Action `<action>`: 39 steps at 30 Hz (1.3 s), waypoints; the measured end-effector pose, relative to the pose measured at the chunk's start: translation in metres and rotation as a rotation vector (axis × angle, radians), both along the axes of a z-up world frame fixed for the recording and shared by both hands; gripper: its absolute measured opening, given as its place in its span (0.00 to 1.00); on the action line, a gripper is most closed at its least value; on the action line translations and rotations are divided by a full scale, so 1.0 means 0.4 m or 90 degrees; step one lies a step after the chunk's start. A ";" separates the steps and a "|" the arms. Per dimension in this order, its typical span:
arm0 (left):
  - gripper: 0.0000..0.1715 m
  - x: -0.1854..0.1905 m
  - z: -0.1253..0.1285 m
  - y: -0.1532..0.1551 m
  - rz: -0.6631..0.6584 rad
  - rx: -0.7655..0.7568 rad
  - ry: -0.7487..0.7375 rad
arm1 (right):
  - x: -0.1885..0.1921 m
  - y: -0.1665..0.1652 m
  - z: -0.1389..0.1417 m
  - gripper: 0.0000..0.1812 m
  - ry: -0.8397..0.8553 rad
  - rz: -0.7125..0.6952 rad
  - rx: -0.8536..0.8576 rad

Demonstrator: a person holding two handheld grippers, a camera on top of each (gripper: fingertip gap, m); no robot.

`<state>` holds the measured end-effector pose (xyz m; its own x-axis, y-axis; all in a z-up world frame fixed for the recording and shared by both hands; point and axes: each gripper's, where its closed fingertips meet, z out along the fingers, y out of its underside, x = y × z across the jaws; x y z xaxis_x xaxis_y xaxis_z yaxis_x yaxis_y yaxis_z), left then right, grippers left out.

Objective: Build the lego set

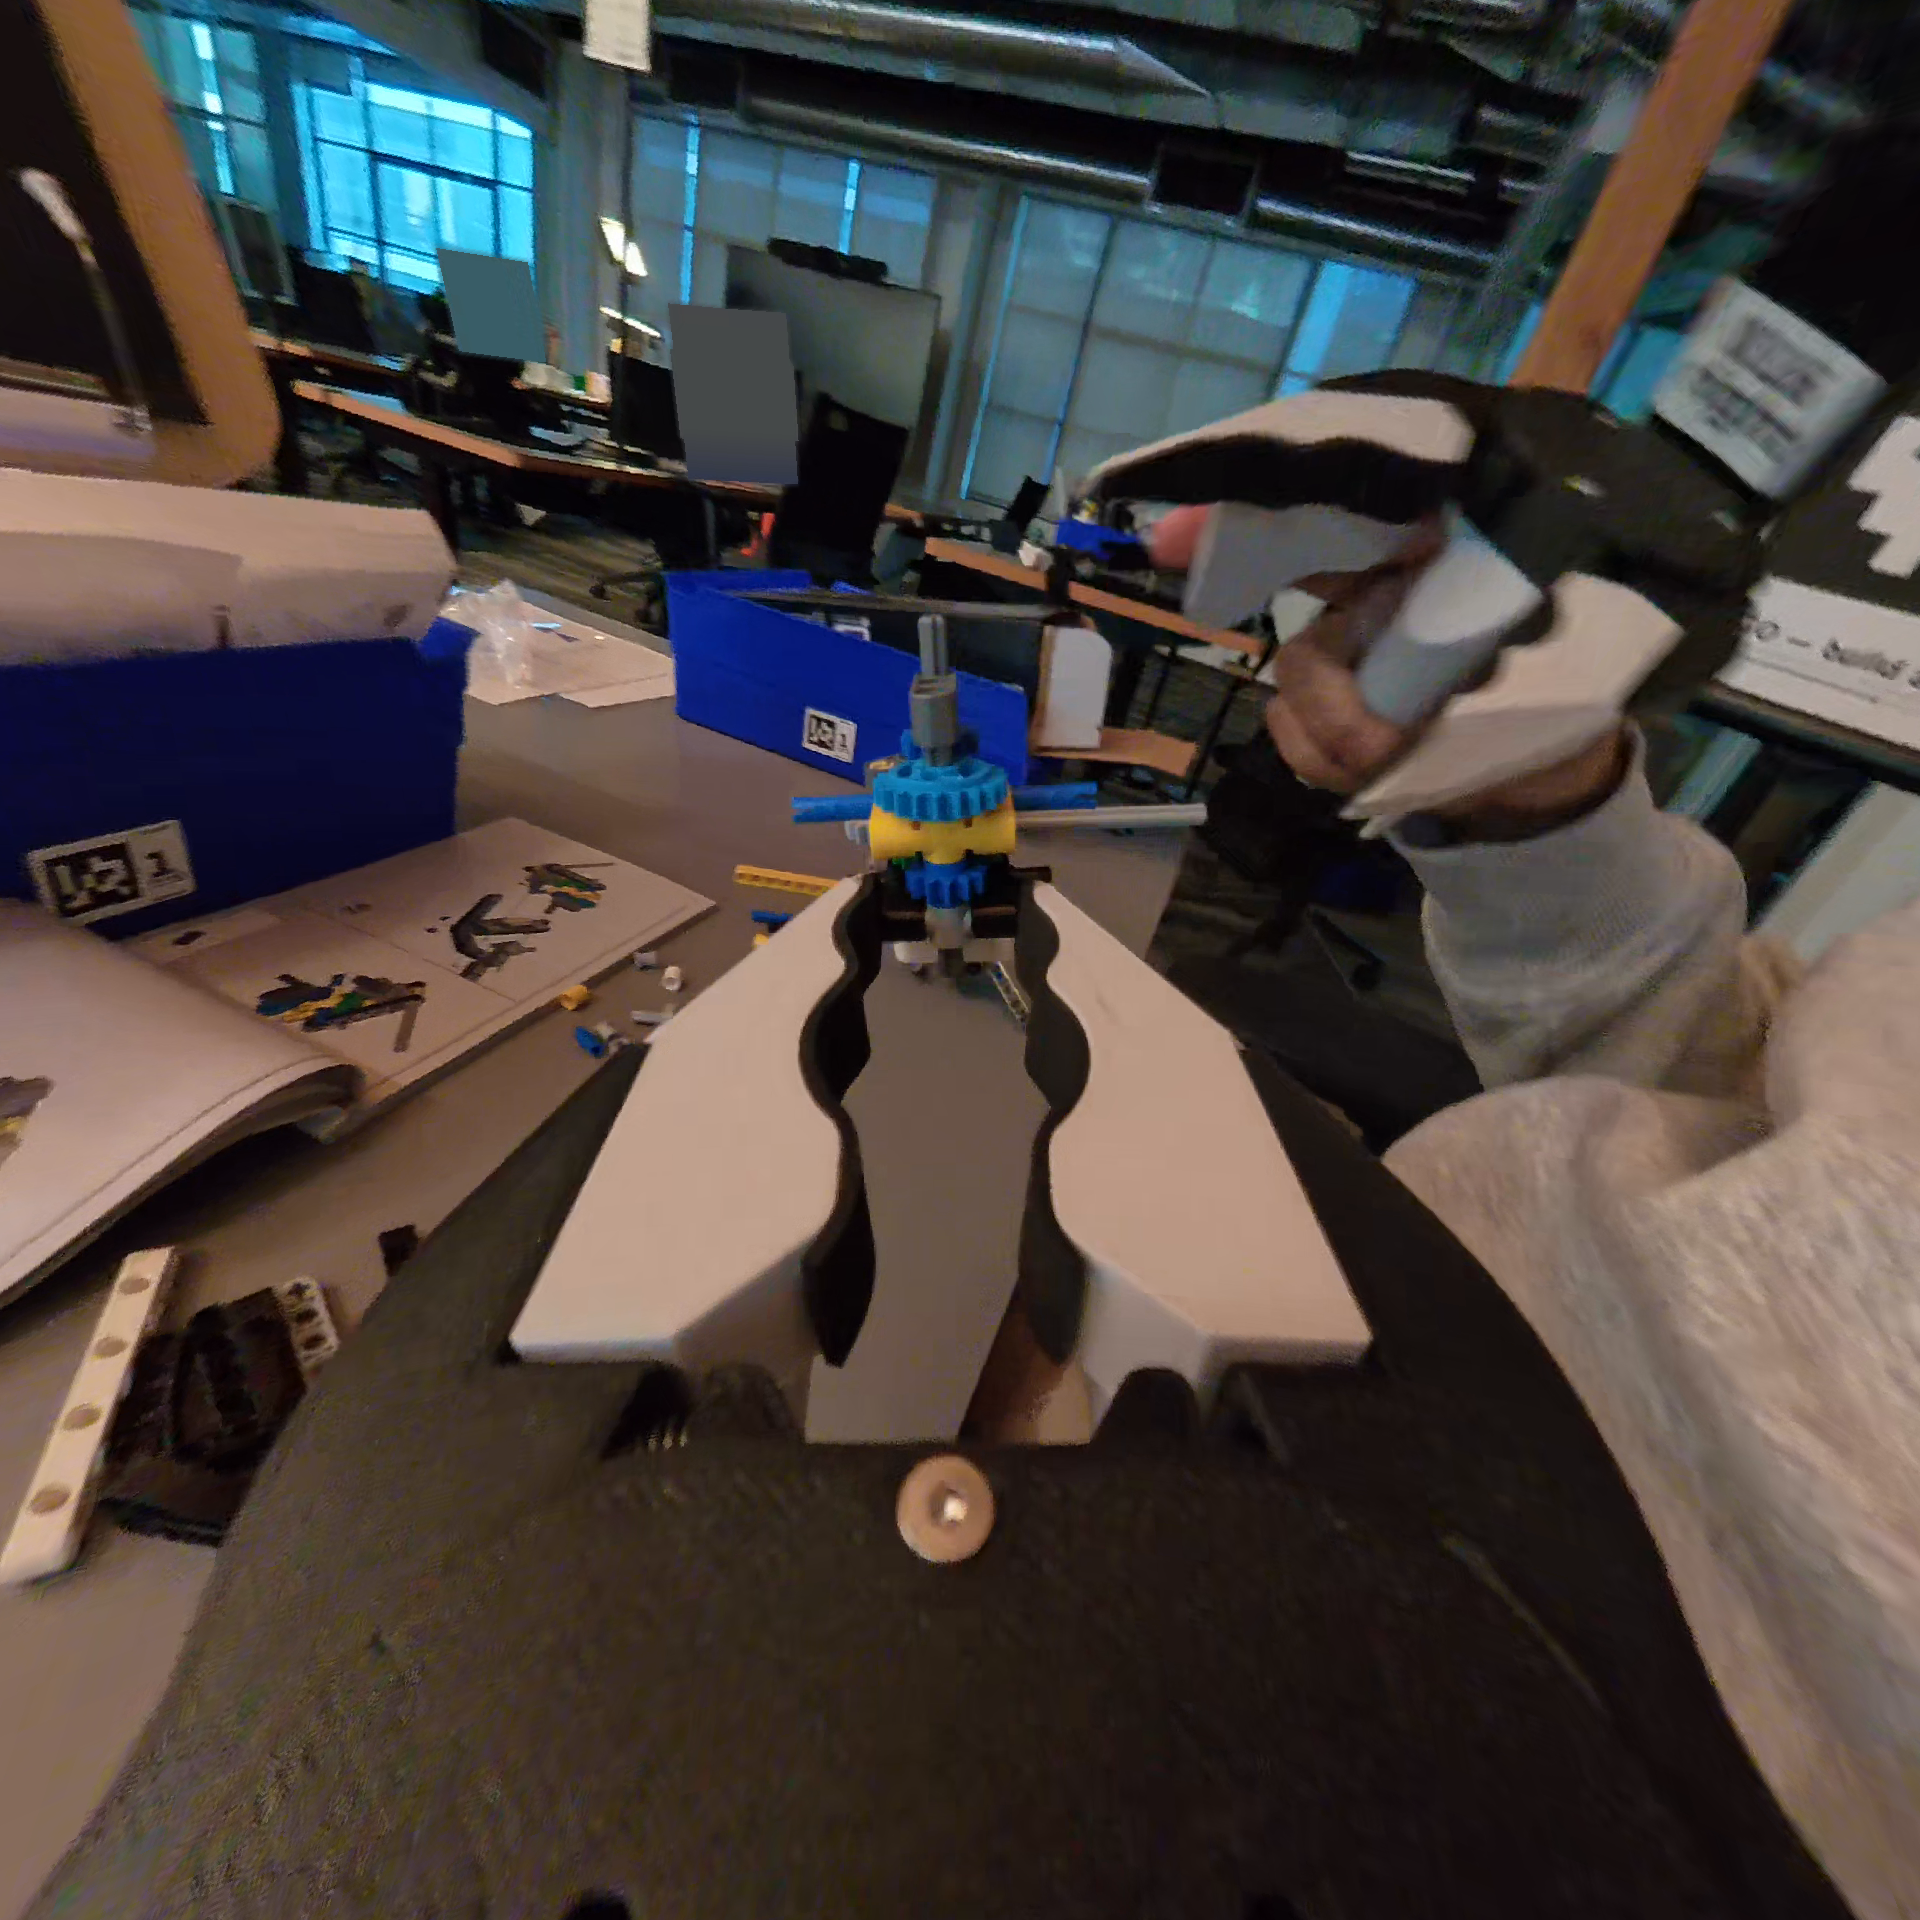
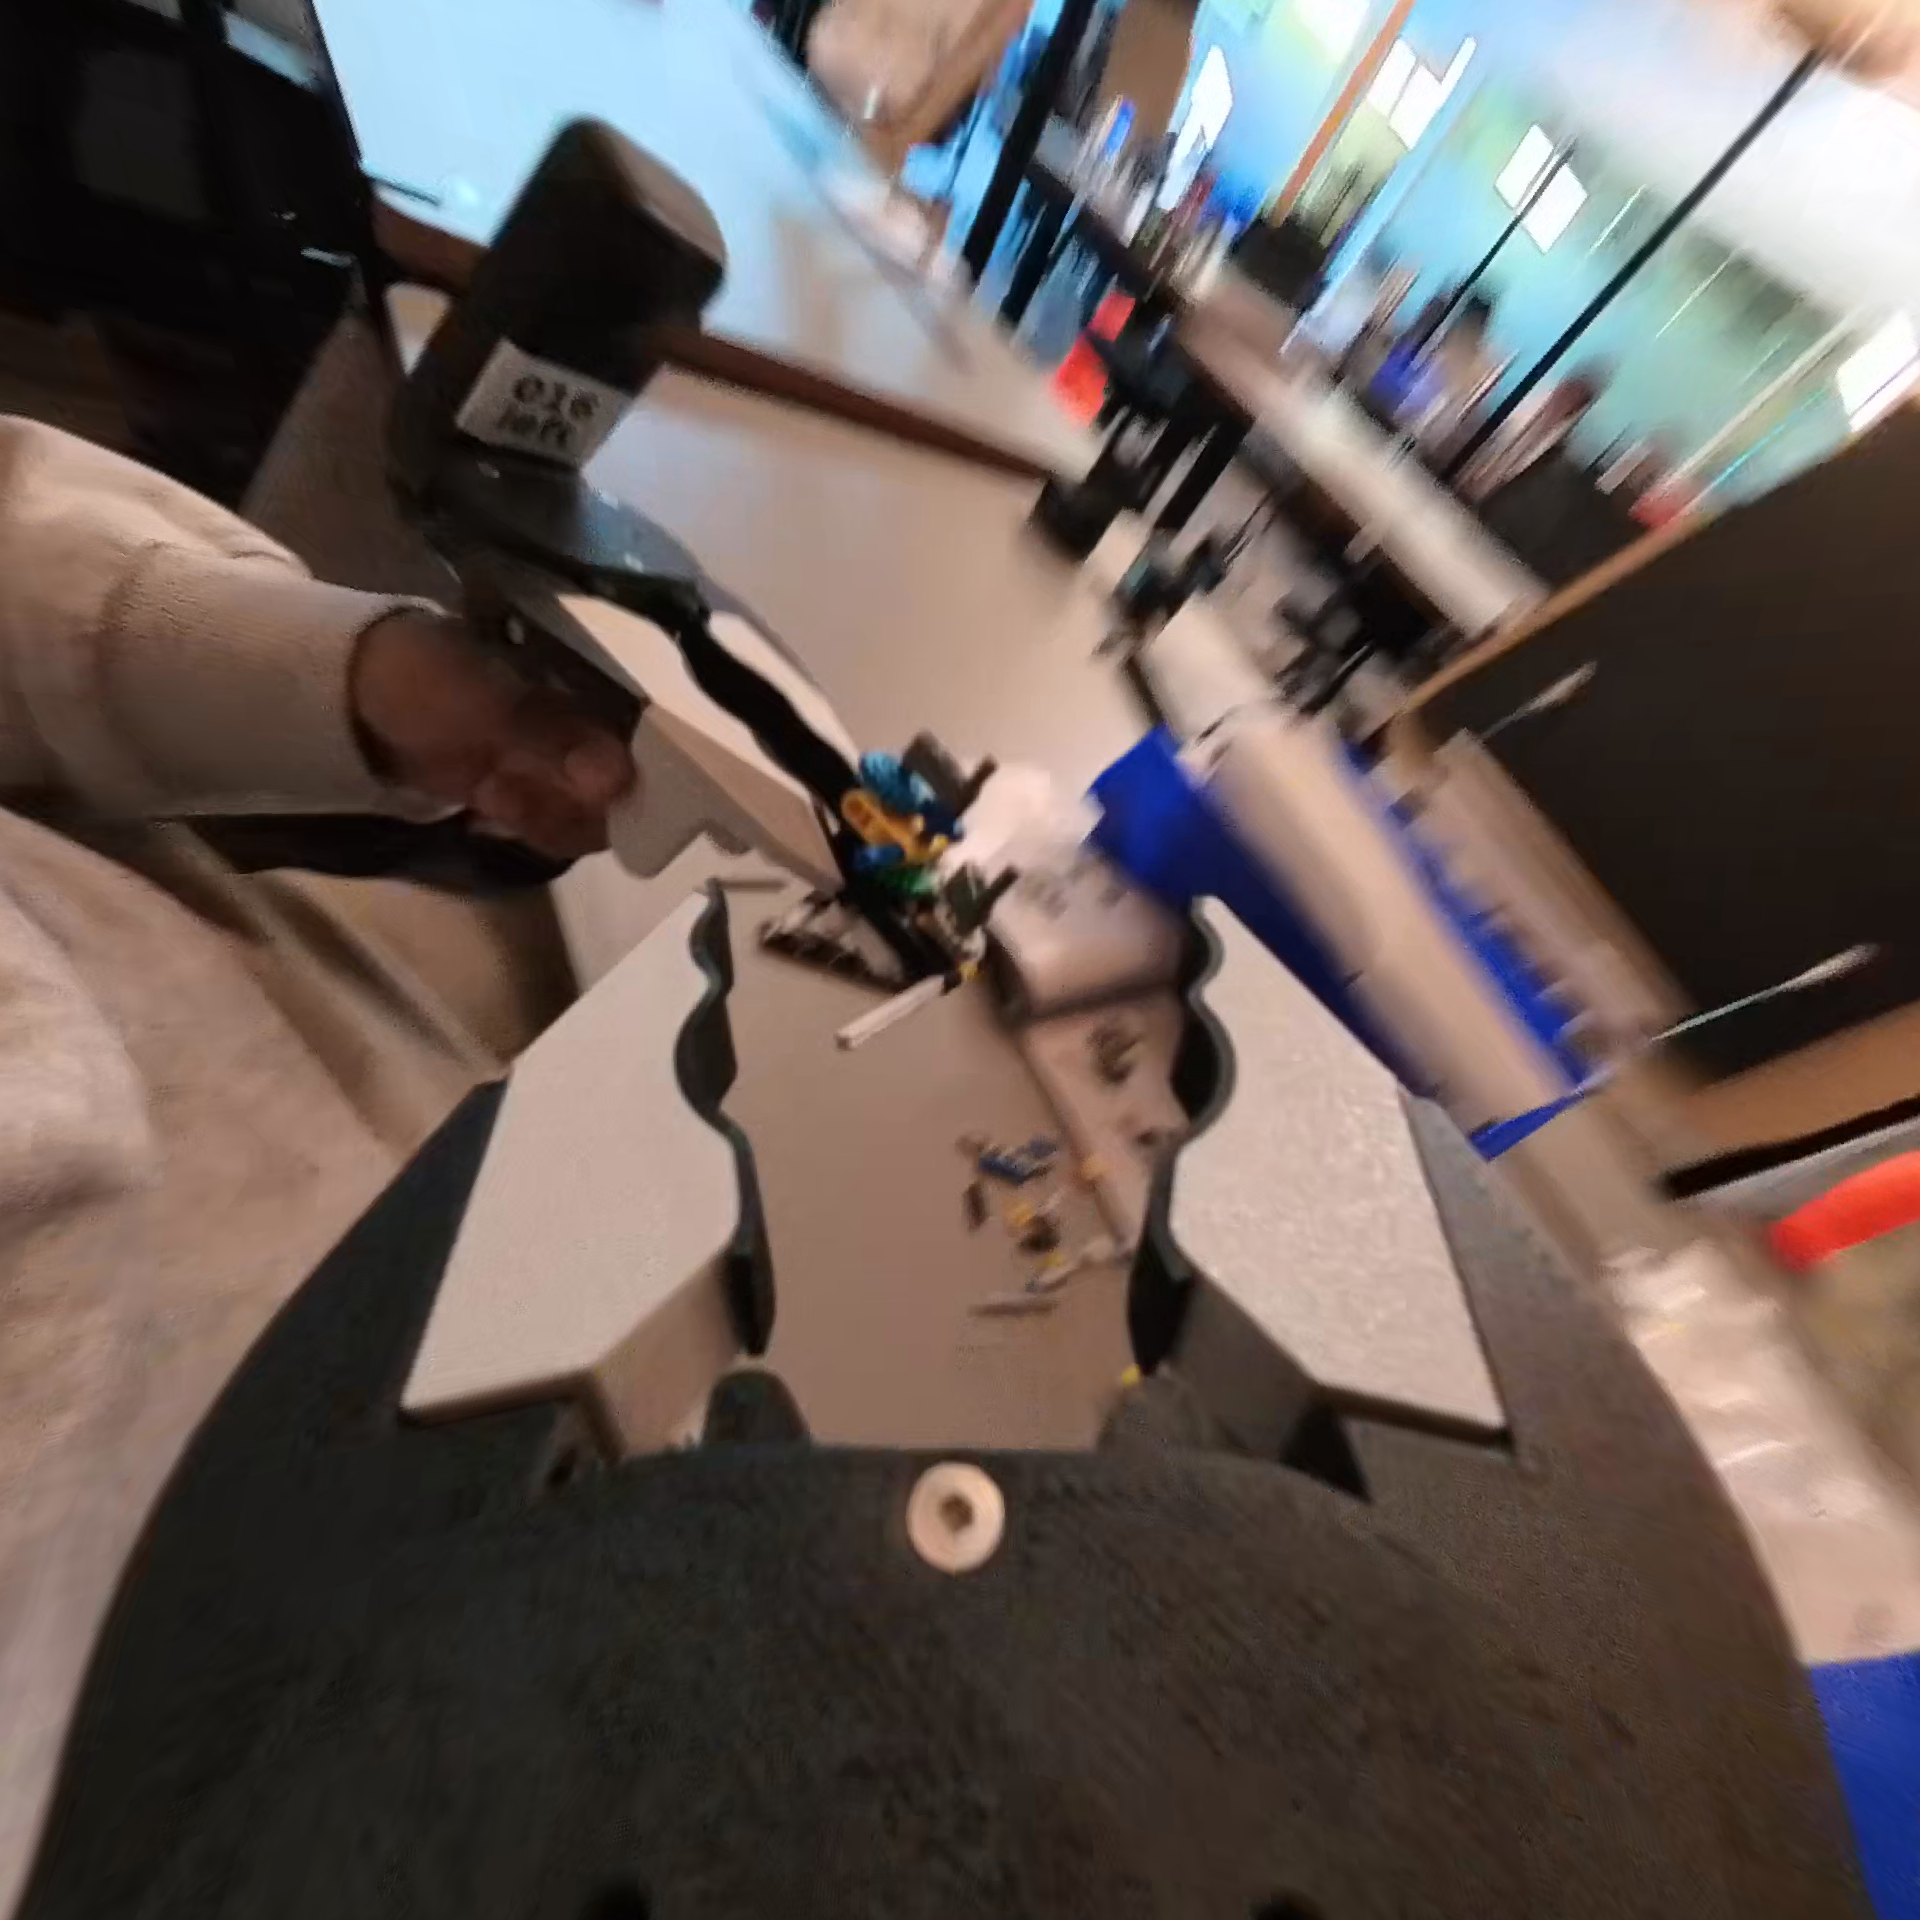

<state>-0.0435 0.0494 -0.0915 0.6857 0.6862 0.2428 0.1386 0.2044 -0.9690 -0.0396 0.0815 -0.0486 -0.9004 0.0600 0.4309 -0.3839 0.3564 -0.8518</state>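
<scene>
My left gripper is shut at its tips on the base of a small lego assembly. The assembly has blue gears, a yellow block, blue cross axles and a grey axle standing upright on top. I hold it above the grey table. The right wrist view is blurred and shows the left gripper from the side, gripping the assembly. My right gripper is open and empty, its fingers wide apart. In the left wrist view the right gripper hangs in the air up and to the right of the assembly.
An open instruction booklet lies left on the table. Small loose pieces lie scattered beside it. A white beam and black parts lie near left. Blue bins stand at the left and behind. There is about 7 centimeters between the tips of the two grippers. The white beam lies some 20 centimeters from my left tips, 25 centimeters from my right tips.
</scene>
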 end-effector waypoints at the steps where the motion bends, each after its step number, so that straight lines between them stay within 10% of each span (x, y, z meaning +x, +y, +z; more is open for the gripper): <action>1: 0.13 -0.002 0.010 -0.006 0.010 0.008 -0.003 | 0.019 -0.001 0.028 0.45 0.078 0.003 -0.040; 7: 0.13 0.018 0.073 -0.008 0.040 0.018 -0.010 | 0.085 -0.037 0.015 0.35 0.515 -0.033 -0.024; 39: 0.13 0.059 0.085 0.082 0.027 -0.064 0.016 | 0.044 -0.049 -0.021 0.24 0.545 -0.073 0.033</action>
<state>-0.0199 0.0820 -0.0573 0.6602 0.7350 0.1546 0.1075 0.1113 -0.9880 -0.0219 0.0617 -0.0571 -0.2538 0.0919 0.9629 -0.8451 0.4632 -0.2669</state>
